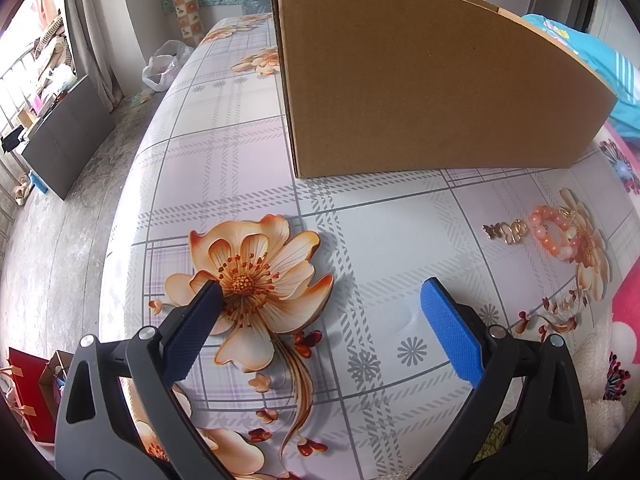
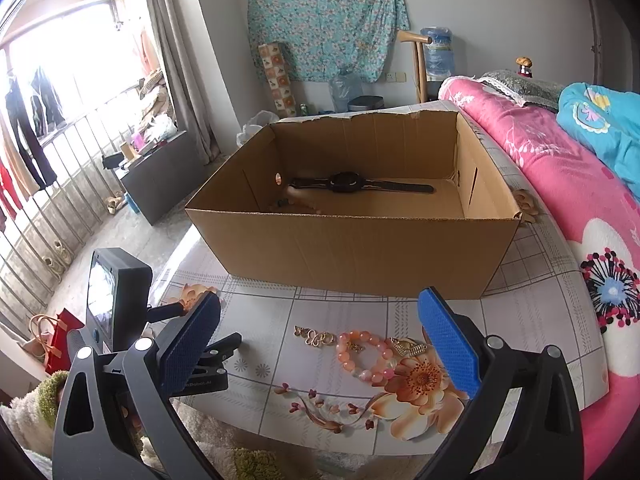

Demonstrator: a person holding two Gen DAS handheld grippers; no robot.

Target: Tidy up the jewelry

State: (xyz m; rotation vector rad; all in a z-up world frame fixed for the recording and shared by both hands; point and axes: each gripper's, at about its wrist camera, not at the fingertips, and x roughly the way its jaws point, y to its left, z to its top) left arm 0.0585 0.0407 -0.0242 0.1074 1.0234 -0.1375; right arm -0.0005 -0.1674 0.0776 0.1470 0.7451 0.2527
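An open cardboard box stands on the floral table; a black wristwatch and a small pale item lie inside. In front of the box lie a pink bead bracelet, a gold butterfly piece and a gold clasp-like piece. My right gripper hangs open above them, holding nothing. In the left wrist view the box wall fills the back, the bracelet and gold piece lie far right. My left gripper is open over a printed flower, empty.
The left gripper's body and its screen sit at the table's left edge in the right wrist view. A pink quilt and blue bedding border the table's right side. Floor, a dark cabinet and red bags lie left.
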